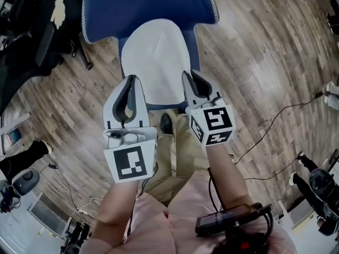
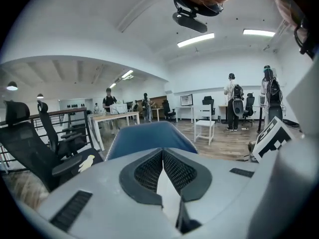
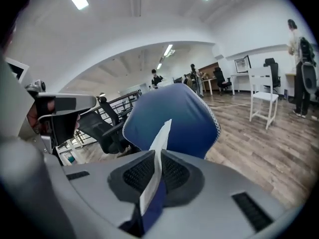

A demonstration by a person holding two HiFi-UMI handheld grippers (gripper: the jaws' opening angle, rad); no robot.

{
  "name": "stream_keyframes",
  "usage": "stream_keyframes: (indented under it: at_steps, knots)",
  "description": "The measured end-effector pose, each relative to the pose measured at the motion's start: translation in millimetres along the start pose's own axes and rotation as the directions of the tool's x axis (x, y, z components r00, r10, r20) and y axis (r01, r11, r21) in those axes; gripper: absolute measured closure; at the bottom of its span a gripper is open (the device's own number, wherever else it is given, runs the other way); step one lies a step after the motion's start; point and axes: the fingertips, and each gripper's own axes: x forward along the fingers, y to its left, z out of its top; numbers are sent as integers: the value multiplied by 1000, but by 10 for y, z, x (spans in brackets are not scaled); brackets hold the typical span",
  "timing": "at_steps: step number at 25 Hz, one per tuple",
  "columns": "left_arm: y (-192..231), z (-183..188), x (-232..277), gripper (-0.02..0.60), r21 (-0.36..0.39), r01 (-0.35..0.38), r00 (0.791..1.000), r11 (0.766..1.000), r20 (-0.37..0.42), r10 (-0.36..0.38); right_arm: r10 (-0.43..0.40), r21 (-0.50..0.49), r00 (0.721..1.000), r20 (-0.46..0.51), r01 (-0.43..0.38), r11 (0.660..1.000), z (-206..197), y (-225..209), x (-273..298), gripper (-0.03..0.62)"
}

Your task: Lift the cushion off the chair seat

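Left gripper (image 1: 131, 83): jaws clamped on the cushion (image 1: 156, 57), near edge, left side. Right gripper (image 1: 192, 78): jaws clamped on the same edge, right side.

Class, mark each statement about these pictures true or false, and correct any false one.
1. The left gripper and the right gripper each have their jaws shut on the cushion. True.
2. The cushion is black. False: it is white.
3. The chair behind the cushion is blue. True.
4. The floor is carpeted. False: it is wood planking.
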Motion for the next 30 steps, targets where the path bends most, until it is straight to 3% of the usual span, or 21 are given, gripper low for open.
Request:
stream_keyframes:
  at_steps: [3, 10, 17, 22, 30]
  knots:
    - [147, 440, -231, 566, 0, -12, 997, 1000, 82, 12, -1, -98, 999, 39, 5, 995, 469, 327, -179, 559]
    - [331, 1260, -862, 566, 28, -16, 981, 999, 194, 11, -28, -259, 991, 129, 61, 964, 1315, 990, -889, 565]
    - [299, 2027, -1364, 566, 38, -19, 939, 999, 344, 4, -39, -330, 955, 294, 139, 934, 2123, 1267, -1651, 566]
    - [267, 2386, -1702, 566, 51, -16, 911, 999, 413, -7, -24, -367, 921, 390, 179, 913, 2476, 1527, -2065, 567]
    - [268, 2678, -2136, 566, 71, -34, 871, 997, 492, -5, 9, -421, 889, 459, 208, 883, 2650, 1893, -2426, 571]
